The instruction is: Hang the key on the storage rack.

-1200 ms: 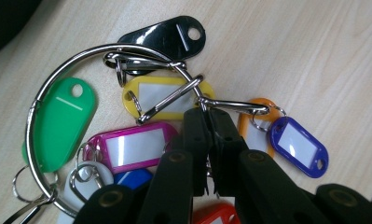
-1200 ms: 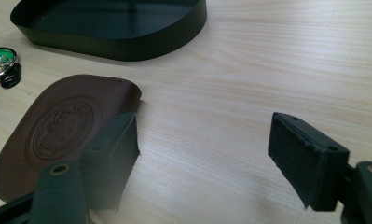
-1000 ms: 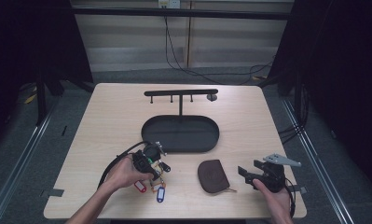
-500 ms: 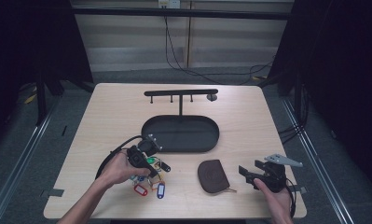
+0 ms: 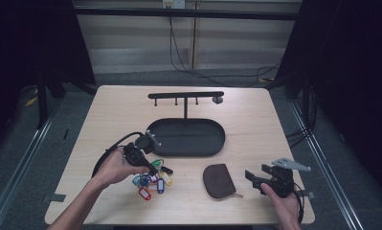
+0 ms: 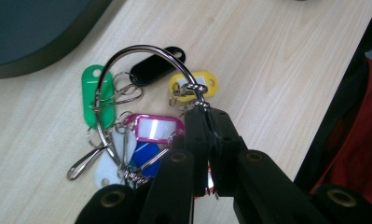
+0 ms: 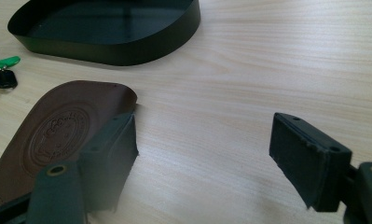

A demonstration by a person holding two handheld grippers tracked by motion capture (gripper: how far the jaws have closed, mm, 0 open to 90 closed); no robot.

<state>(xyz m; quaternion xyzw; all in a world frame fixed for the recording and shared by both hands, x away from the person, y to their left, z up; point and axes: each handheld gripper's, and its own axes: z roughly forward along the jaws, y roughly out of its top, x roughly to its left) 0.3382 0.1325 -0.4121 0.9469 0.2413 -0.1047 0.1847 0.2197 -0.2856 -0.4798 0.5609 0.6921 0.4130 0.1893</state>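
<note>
The left hand-held gripper (image 6: pixel 207 121) has moved closer to the tray (image 5: pixel 186 139) and now pinches the key ring (image 6: pixel 141 60), ready for lifting.

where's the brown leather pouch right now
In the high view the brown leather pouch lies flat on the table's near edge, just in front of the black oval tray, between the bunch of coloured key tags and the right gripper.

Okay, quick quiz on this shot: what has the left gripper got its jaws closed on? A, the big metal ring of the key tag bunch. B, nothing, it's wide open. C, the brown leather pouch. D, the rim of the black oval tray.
A: in the left gripper view the left gripper has its jaws pressed together on the metal ring that carries the coloured key tags, while the brown pouch lies apart on the table.
</note>
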